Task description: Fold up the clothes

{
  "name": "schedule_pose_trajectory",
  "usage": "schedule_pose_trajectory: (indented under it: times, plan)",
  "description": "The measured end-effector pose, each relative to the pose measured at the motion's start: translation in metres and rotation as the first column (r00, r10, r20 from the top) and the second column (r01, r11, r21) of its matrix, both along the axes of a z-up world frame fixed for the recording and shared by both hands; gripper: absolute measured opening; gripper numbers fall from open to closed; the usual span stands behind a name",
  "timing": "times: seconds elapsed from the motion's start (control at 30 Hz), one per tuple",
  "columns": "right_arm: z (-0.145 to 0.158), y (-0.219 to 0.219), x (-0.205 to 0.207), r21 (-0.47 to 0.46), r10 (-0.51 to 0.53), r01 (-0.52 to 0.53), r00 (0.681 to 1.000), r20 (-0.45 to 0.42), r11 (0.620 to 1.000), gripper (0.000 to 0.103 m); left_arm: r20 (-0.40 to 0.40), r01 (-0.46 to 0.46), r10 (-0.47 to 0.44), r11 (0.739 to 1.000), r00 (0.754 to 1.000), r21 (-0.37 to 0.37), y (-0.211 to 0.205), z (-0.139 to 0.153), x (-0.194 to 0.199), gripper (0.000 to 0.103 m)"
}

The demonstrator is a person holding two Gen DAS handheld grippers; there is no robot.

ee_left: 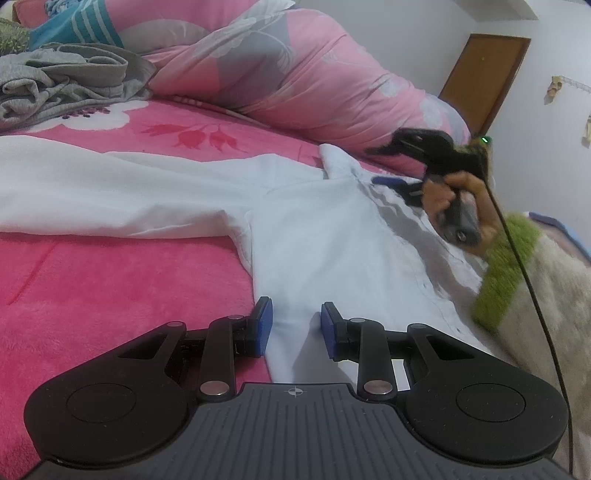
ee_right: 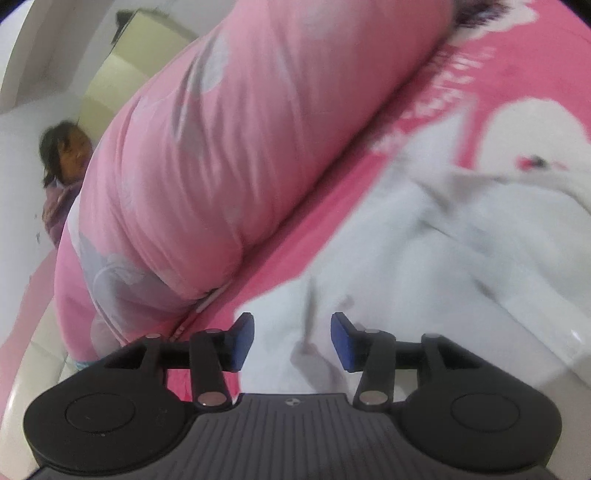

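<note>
My left claw [ee_left: 294,329] hangs low over the white shirt [ee_left: 321,236], its two blue pads [ee_left: 264,326] parted with a strip of the shirt's hem edge between them; the cloth lies flat in the gap and I cannot see either pad pressing it, so I read it as spread, not pinching. My right claw [ee_right: 292,340] sits over the same shirt [ee_right: 424,258] near its collar end, two blue pads [ee_right: 243,339] standing well apart, nothing clamped, the fabric beneath them loose and blurred. From the left view my right hand [ee_left: 448,201] grips that tool's handle just past the collar, a black cable trailing down from it.

I find no brand, label or readable writing anywhere; the only mark is a small crosshair symbol on each claw's ribbed grey base.

Taking the shirt as my landmark: there is one of it, spread out on the pink floral blanket [ee_left: 110,291], one long sleeve stretched away to the left. Beyond the shirt lies one rolled pink quilt [ee_left: 295,74] with grey leaf prints. Left of that roll is one crumpled grey garment [ee_left: 66,85], and behind it one teal striped piece [ee_left: 81,26]. Right of the shirt, one brown door [ee_left: 484,81] stands in the wall. In the right view, one person [ee_right: 62,177] shows past the quilt's far end.
</note>
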State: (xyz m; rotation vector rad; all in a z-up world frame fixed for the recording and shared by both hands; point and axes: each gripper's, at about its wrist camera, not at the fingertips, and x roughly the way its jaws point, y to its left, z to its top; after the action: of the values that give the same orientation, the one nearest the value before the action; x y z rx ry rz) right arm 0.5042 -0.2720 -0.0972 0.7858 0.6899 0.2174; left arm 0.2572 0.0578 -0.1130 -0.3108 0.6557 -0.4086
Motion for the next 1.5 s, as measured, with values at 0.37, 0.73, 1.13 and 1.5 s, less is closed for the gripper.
schedule_pose_trajectory:
  times: [0.37,0.73,1.13,1.5]
  plan:
    - [0.014,0.015,-0.006,-0.171,-0.05,0.06,0.997,0.065,0.983,0.007,-0.007,0.001,-0.001,1.0,1.0,-0.026,0.003,0.001,0.001,0.029]
    - [0.068,0.063,-0.035,-0.492,0.099,-0.007,0.982,0.162,0.871,0.035,-0.008,-0.001,0.0,0.999,1.0,-0.039,0.005,0.001,0.001,0.029]
    - [0.035,0.227,0.007,-0.749,0.78,-0.604,0.595,-0.196,0.272,0.062,0.014,-0.055,0.056,0.995,0.998,-0.084,0.016,0.006,-0.002,0.029]
    - [0.019,0.229,0.001,-0.694,0.807,-0.701,0.5,-0.314,0.165,0.02,-0.063,-0.235,0.227,0.959,0.972,-0.162,0.043,0.004,0.018,0.029]
